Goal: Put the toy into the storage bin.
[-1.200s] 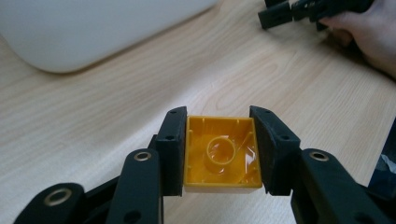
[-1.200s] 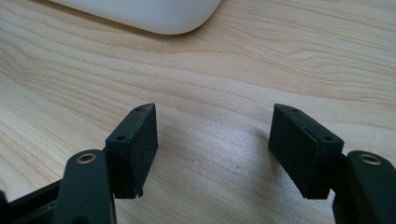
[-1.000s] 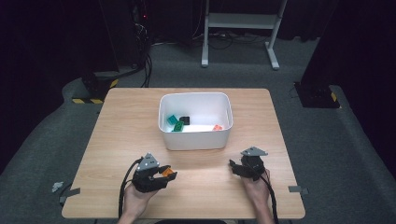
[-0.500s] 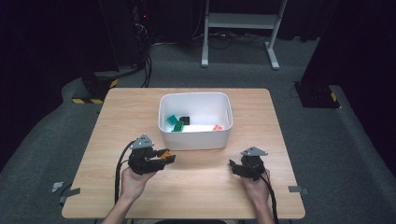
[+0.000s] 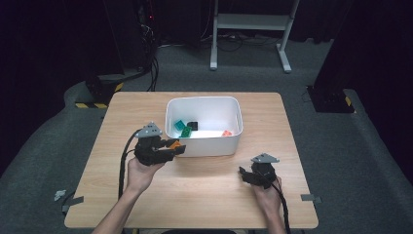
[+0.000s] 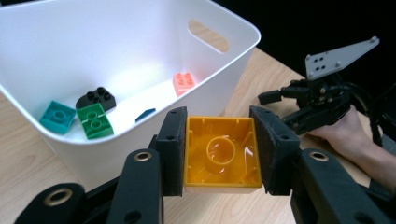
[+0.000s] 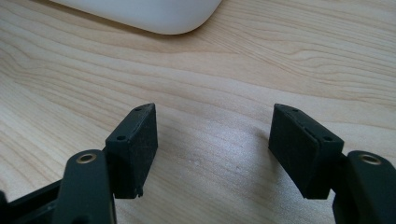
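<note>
Left tool pinches an orange brick, both pads flat on opposite side walls, hollow underside facing the camera, so it's gripped sideways and the stud side points away; that side-wall pinch keeps it from twisting out. In the high view the brick sits off the worktop, just beside the near-left corner of the white bin, roughly 8 o'clock from the bin's centre. Held up at about rim level, probably so it can clear the wall and go in; my read is the carry is midway, drop not yet done. Bin already has other pieces on its floor: teal brick, green brick, black rounded brick, salmon brick, plus a small blue piece, shape unclear. They lie toward the left and far side, so the near-middle floor is free for a drop. Right tool rests low on the worktop at about 5 o'clock from the bin, jaws spread with nothing between them, bare wood under the pads in the right gripper view; parked well apart from the left hand, likely to stay clear of its path. Risk: brick's bottom edge clipping the rim if the lift is short.
</note>
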Demonstrator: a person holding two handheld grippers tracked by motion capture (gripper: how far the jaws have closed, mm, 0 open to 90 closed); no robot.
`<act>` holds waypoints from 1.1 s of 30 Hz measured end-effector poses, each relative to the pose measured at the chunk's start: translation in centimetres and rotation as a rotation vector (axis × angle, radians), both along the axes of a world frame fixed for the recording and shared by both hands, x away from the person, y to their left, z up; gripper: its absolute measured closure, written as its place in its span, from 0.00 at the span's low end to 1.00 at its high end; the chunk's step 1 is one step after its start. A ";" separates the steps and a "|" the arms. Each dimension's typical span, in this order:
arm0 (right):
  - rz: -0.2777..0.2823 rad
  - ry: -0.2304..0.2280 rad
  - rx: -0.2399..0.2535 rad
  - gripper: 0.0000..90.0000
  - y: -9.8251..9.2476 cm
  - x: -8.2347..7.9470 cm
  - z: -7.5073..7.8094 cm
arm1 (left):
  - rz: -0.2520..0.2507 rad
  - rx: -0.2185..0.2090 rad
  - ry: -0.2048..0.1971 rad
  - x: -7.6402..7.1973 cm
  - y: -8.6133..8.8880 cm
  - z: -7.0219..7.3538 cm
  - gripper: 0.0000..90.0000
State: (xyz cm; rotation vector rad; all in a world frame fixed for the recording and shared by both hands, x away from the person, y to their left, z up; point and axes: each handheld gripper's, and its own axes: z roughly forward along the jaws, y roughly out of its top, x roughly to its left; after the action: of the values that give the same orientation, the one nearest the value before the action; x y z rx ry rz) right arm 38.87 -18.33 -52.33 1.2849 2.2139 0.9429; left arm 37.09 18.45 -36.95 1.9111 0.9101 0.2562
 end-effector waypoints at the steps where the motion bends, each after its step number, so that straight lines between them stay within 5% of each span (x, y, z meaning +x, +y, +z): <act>1: -0.001 0.001 0.000 0.36 0.0 0.0 0.0 | 0.002 -0.003 -0.002 0.1 -0.1 0.2 0.65; 17: 0.001 0.002 0.001 0.36 0.0 0.0 0.0 | 0.006 -0.010 -0.020 3.0 -0.7 2.7 0.65; 33: 0.001 0.001 0.001 0.36 0.0 0.0 0.0 | 0.075 0.022 -0.026 6.6 -1.5 2.6 0.65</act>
State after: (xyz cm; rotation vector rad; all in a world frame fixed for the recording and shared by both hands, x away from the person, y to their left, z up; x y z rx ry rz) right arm 38.87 -18.33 -52.34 1.2851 2.2156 0.9442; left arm 43.69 16.94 -34.40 1.8921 0.9659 0.3365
